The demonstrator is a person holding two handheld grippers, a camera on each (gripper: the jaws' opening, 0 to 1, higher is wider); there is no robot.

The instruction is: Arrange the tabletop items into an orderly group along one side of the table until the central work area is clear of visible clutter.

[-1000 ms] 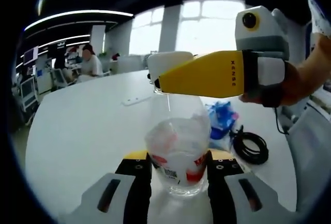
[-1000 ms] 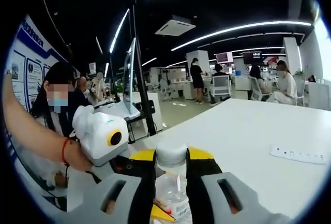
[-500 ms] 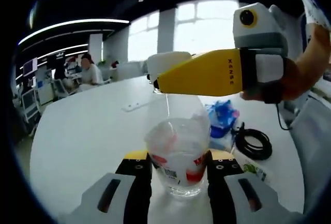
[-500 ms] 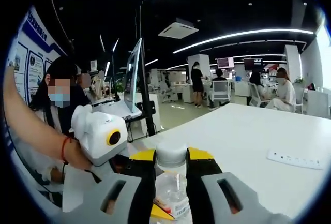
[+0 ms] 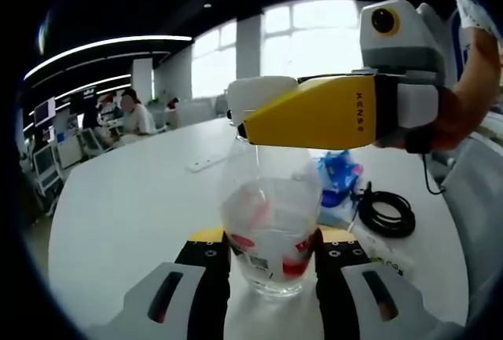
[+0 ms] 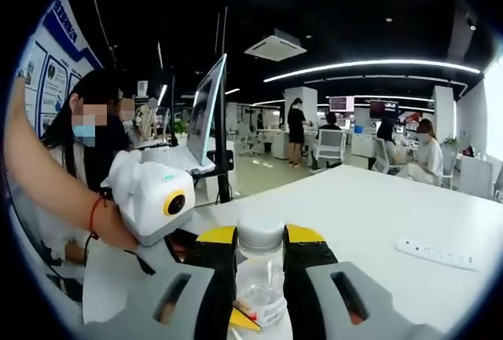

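Bottle (image 5: 269, 222) clamped by both tools, left (image 5: 269, 260) low, right (image 6: 260, 257) at cap, above white table (image 5: 134, 199) in open office.

Clear bottle (image 5: 269, 226), red label; yellow claw (image 6: 260, 239)

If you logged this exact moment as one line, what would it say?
left gripper: shut on bottle base | right gripper: shut on bottle neck, under cap | table: cable coil, blue packet, power strip
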